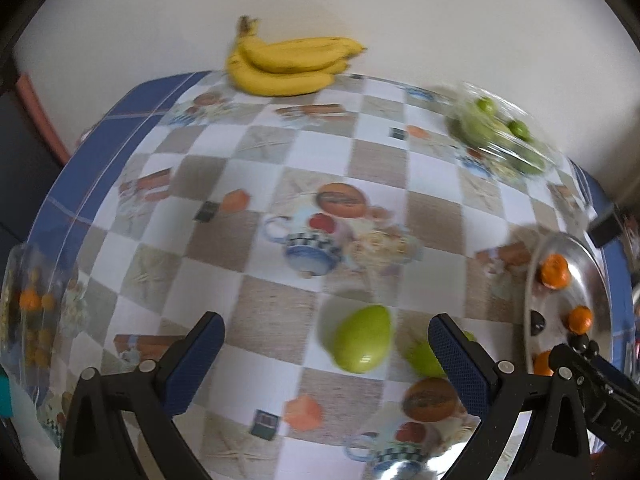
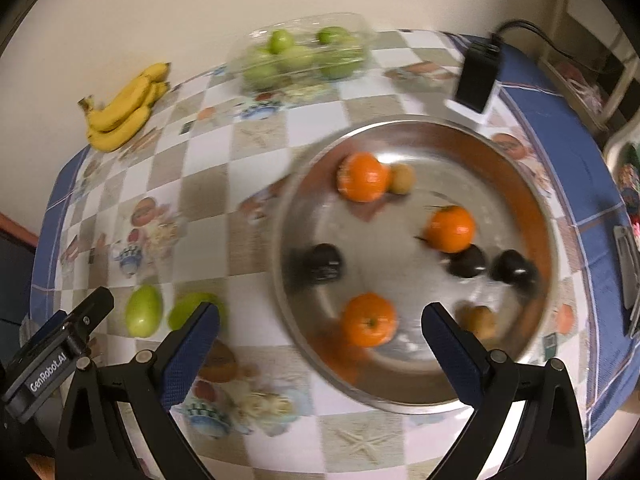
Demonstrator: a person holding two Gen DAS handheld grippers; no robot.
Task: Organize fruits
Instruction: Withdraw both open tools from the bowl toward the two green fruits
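- Left gripper spread wide, gripping nothing, low over the checked plastic tablecloth; smooth green oval fruit lying between the fingers, lower centre of the left view.
- Second green fruit just right of it, half hidden behind the right blue pad.
- Right gripper likewise released and empty, poised over the round steel tray holding three tangerines, dark plums and small brown fruits.
- Best done by centring on the nearer green fruit, lowering until both pads flank its widest part, then closing gently: likely slippery and prone to roll.
- Worth avoiding a nudge to the neighbouring fruit.
- Probable drop spot: bare metal in the tray's middle, clear of the nearest tangerine.
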